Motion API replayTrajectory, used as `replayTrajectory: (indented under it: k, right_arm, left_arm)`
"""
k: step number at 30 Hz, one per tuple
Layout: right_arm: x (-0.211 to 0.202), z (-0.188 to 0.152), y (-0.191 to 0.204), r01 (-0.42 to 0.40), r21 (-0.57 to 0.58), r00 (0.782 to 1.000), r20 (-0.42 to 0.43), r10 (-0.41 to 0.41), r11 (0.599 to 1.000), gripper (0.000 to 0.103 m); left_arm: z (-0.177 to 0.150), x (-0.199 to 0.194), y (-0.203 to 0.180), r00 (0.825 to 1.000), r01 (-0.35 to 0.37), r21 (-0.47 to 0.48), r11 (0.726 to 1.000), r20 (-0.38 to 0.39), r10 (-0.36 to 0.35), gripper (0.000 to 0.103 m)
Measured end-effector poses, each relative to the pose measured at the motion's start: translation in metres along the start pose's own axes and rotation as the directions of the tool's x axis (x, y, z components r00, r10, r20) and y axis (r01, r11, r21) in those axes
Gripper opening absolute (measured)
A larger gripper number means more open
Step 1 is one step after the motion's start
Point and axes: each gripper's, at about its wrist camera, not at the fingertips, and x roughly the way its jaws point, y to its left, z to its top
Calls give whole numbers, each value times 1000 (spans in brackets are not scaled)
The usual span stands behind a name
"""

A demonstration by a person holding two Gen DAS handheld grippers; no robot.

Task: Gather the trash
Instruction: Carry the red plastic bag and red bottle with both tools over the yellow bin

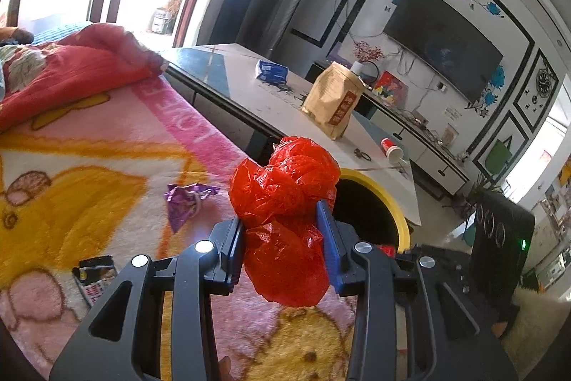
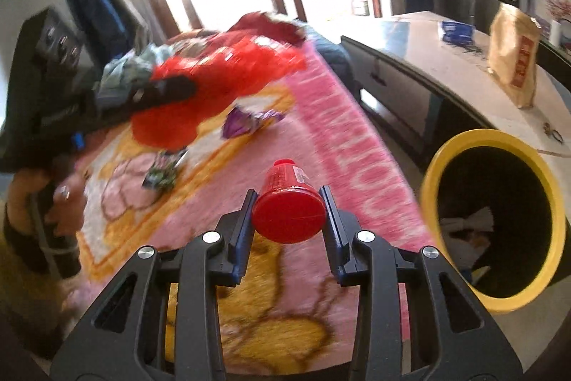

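Observation:
My left gripper (image 1: 282,213) is shut on a crumpled red plastic bag (image 1: 285,181), held above the pink blanket (image 1: 107,149) near the yellow-rimmed trash bin (image 1: 389,199). My right gripper (image 2: 289,193) is shut on a red paper cup (image 2: 289,213), whose base faces the camera, over the blanket to the left of the bin (image 2: 439,159). The right wrist view shows the left gripper (image 2: 171,91) with the red bag (image 2: 214,70) at the far left, blurred. A purple wrapper (image 1: 185,199) (image 2: 246,124) and a dark printed wrapper (image 1: 94,277) (image 2: 164,172) lie on the blanket.
Paper scraps lie in the bin. A white table (image 1: 257,99) beyond the bed carries a brown paper bag (image 1: 335,99), a blue pack (image 1: 271,70) and a tipped red cup (image 1: 392,150). A red quilt (image 1: 71,70) is heaped at the bed's far end. A black speaker (image 1: 499,238) stands at right.

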Motion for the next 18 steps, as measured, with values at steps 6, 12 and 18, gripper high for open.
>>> replayTrajectory:
  k: [6, 12, 18]
  right_arm:
    - [-16, 9, -31, 43, 77, 997, 53, -47, 996, 28]
    - [-30, 14, -61, 91, 152, 990, 93, -106, 984, 28]
    - [-38, 14, -92, 137, 238, 980, 108, -166, 962, 28]
  left_arm:
    - [1, 8, -13, 1000, 16, 23, 1000, -6, -16, 35]
    - [-1, 18, -26, 999, 25, 56, 998, -21, -24, 35]
    - [-3, 33, -42, 998, 42, 90, 995, -46, -38, 35]
